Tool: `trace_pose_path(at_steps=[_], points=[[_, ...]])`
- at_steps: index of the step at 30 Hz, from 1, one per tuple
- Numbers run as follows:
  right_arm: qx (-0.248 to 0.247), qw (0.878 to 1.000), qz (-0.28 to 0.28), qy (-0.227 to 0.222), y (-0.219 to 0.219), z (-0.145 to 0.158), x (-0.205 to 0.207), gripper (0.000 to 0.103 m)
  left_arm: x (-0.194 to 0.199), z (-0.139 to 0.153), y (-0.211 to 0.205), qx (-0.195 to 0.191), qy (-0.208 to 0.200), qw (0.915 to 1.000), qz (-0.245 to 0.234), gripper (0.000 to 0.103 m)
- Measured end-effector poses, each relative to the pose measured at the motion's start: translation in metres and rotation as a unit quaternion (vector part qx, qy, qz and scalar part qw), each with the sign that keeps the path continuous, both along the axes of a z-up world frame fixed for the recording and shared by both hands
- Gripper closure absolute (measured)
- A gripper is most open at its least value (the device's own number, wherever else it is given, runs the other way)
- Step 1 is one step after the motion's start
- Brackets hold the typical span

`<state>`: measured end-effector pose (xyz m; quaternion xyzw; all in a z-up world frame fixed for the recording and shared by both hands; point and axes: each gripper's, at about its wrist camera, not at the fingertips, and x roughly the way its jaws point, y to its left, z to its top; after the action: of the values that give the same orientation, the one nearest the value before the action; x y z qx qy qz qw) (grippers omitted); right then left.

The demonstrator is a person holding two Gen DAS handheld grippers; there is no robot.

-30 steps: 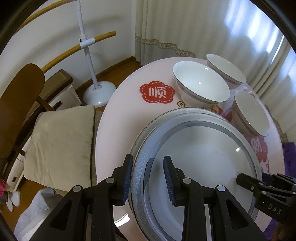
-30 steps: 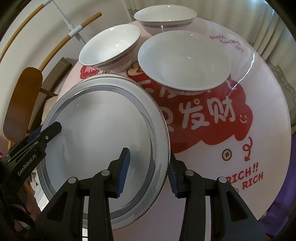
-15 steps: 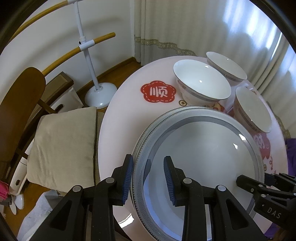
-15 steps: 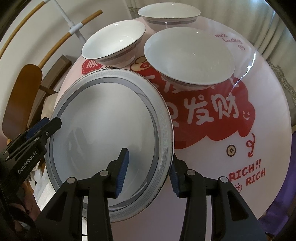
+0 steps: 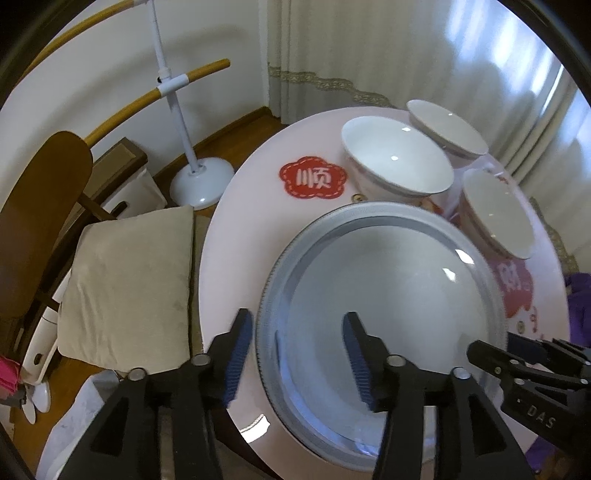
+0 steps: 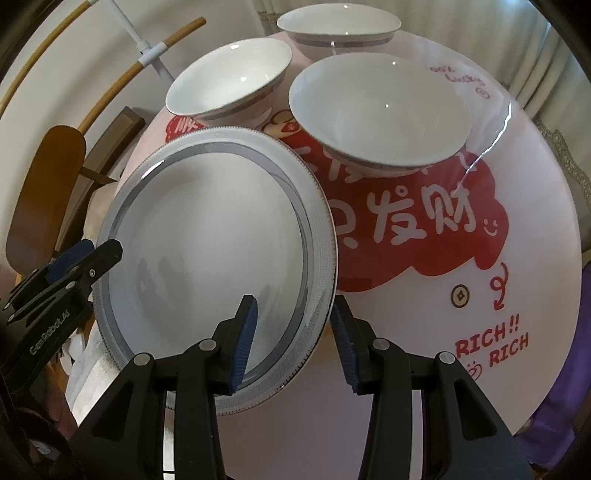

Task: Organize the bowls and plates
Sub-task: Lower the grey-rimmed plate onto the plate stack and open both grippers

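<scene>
- Letting go on the left: the left gripper (image 5: 297,354) has just been opening, and its jaws now stand spread either side of the plate (image 5: 384,306) rim without pressing on it, outer finger off the plate, inner finger over the well.
- Right gripper (image 6: 293,341) straddles the opposite rim, one pad over the plate's inside, the other outside and under the patterned edge. Looks like it's pinching the rim, and that side seems slightly lifted, though I can't be fully sure the pads bite.
- So the plate sits between the two grippers, at the near-left edge of the round table (image 6: 406,406), its left side hanging a bit past the edge toward the cushioned chair (image 5: 125,280).
- Three bowls sit beyond it toward the far edge: the nearest bowl (image 6: 380,110) right behind the plate's far rim, a second bowl (image 6: 229,77) to its left, a third bowl (image 6: 338,24) furthest back.
- My guess: the plate is about placed, and the bowls are next. They're all straight ahead of both grippers, with the nearest bowl closer to the right one.
</scene>
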<state>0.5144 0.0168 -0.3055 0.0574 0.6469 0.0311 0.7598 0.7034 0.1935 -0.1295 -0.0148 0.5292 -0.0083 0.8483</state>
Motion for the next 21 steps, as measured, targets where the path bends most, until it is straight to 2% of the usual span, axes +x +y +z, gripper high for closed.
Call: trace_pose_path(at_steps=[5,14,21], points=[[-0.001,1.0,0.009,-0.014,-0.003,0.022,0.0,0.06,-0.006,0.026,-0.009,-0.011,-0.01,0.9998,-0.01,0.035],[-0.008,0.998,0.031,-0.059,-0.018,0.081,-0.003,0.06,-0.024,0.079,-0.03,-0.024,-0.034,0.9987,-0.029,0.033],[-0.012,0.994,0.055,-0.089,-0.042,0.118,0.001,0.06,-0.042,0.114,-0.052,-0.02,-0.054,0.9982,-0.015,0.033]])
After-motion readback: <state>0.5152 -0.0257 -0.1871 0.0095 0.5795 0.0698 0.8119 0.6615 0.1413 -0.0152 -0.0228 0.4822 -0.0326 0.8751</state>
